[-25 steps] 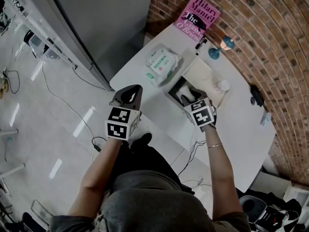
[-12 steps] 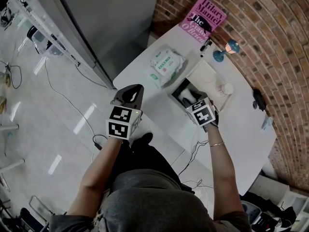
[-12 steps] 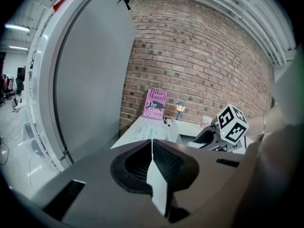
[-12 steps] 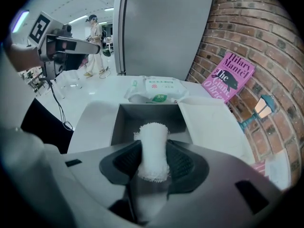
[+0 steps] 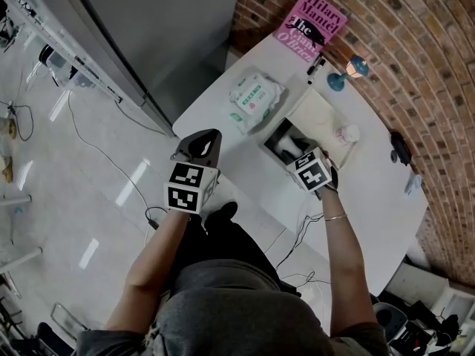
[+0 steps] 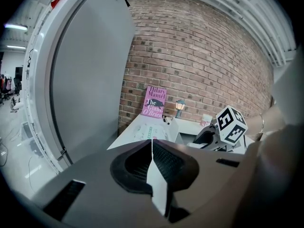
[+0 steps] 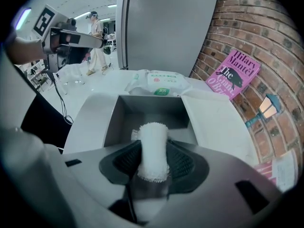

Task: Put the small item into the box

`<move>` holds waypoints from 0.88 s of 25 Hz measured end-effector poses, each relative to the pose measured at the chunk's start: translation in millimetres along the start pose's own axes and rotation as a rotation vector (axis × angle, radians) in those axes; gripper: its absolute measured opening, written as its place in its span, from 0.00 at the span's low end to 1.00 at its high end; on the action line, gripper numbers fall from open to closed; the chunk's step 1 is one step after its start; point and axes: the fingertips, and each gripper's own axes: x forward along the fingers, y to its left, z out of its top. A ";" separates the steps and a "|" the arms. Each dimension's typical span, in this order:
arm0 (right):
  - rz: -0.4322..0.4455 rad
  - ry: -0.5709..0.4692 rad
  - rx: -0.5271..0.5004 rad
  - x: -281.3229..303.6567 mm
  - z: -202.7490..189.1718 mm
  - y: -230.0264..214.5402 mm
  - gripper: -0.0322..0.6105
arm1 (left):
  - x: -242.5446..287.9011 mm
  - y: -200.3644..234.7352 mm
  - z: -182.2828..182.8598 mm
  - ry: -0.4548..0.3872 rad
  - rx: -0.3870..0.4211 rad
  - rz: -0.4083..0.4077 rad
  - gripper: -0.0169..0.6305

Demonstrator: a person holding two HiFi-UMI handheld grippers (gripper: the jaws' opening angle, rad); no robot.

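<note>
A small white fabric roll [image 7: 153,148] stands between the pads of my right gripper [image 7: 153,152], which is shut on it. It hangs just above the open grey box [image 7: 112,121]; the box's inside shows beyond the roll. In the head view my right gripper [image 5: 298,153] is over the box [image 5: 272,134], with the opened lid [image 5: 315,116] lying flat beyond it. My left gripper [image 5: 201,146] is shut on nothing and is held off the table's near edge. Its pads [image 6: 156,161] meet in a line.
On the white table [image 5: 371,184] lie a pack of wet wipes [image 5: 256,99], a pink book [image 5: 312,22] leaning on the brick wall, a small blue lamp [image 5: 349,71], a black pen [image 5: 315,67] and a white cup [image 5: 346,133]. Cables trail on the floor.
My right gripper has tipped a little over the box with the roll still in it. The left gripper has stayed where it was.
</note>
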 end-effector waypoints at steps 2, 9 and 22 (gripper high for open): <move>0.000 -0.002 0.001 0.8 0.0 0.2 0.32 | 2.0 -0.8 -0.9 0.002 -0.002 -0.006 0.07; -0.031 -0.018 -0.020 0.7 1.1 -2.1 0.32 | 5.1 -2.8 -0.9 0.005 0.003 -0.019 0.07; -0.012 -0.068 0.014 -10.8 10.0 -0.5 0.36 | 9.1 -3.0 -0.2 0.006 0.011 -0.038 0.07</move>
